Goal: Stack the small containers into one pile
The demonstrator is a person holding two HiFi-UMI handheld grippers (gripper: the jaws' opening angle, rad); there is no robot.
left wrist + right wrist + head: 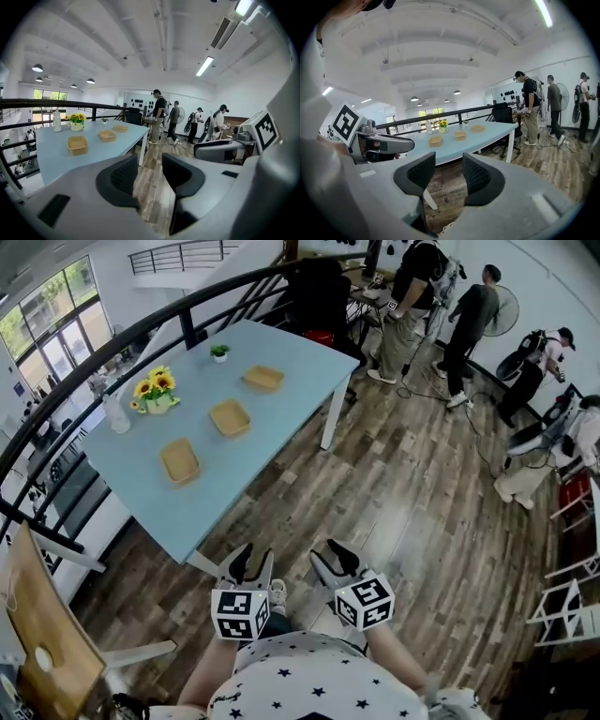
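stacking not yet begun: three shallow tan square containers (230, 416) lie apart in a row on the pale blue rectangular table (300, 362). left gripper (253, 563) and right gripper (335, 559) hang well short of it, jaws spread and empty (presumably readied for a first pickup).

The person wears a white shirt (309, 681) dotted with black stars. The left claw (251, 561) and right claw (336, 559) are pale grey with black ribbed pads (124, 173). Each carries a cube (240, 612) of black-and-white square markers.
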